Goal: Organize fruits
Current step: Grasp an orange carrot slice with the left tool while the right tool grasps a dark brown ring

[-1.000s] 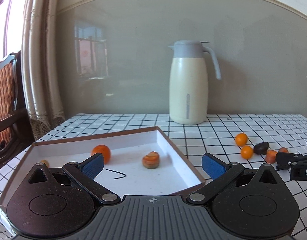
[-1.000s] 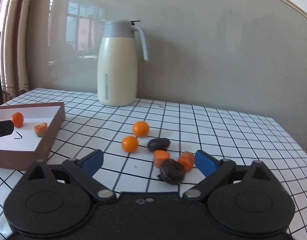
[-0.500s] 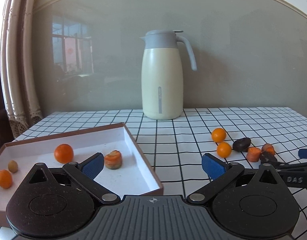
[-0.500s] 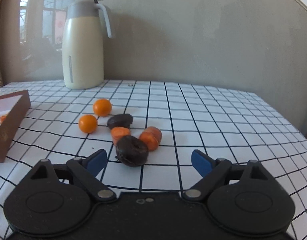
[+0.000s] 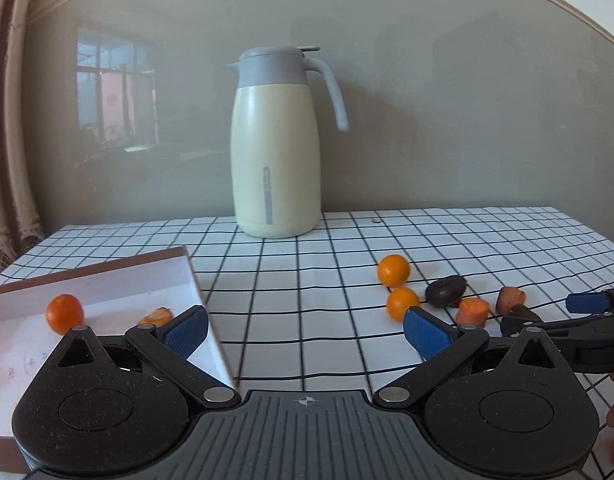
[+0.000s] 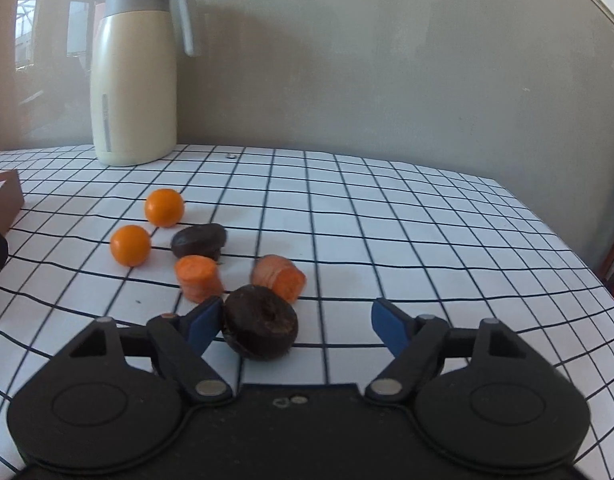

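My right gripper [image 6: 297, 326] is open, low over the checked table. A dark ring-shaped fruit [image 6: 261, 328] lies between its fingers, against the left pad [image 6: 203, 322]. Beyond lie two orange carrot-like chunks [image 6: 198, 278] [image 6: 281, 276], another dark fruit [image 6: 199, 241] and two small oranges [image 6: 130, 245] [image 6: 164, 207]. My left gripper [image 5: 305, 330] is open and empty, over the right edge of a brown box [image 5: 209, 312] that holds an orange [image 5: 64, 313] and an orange chunk [image 5: 157, 316]. The right gripper also shows in the left wrist view [image 5: 555, 314].
A cream thermos jug [image 5: 277, 152] with a grey lid stands at the back of the table, near the wall. The table's right edge [image 6: 587, 264] drops off. The box corner [image 6: 3, 200] shows at the far left of the right wrist view.
My left gripper has swung right, so the box slid to the left of its view. My right gripper has moved forward and down until the dark ring fruit lies between its fingers.
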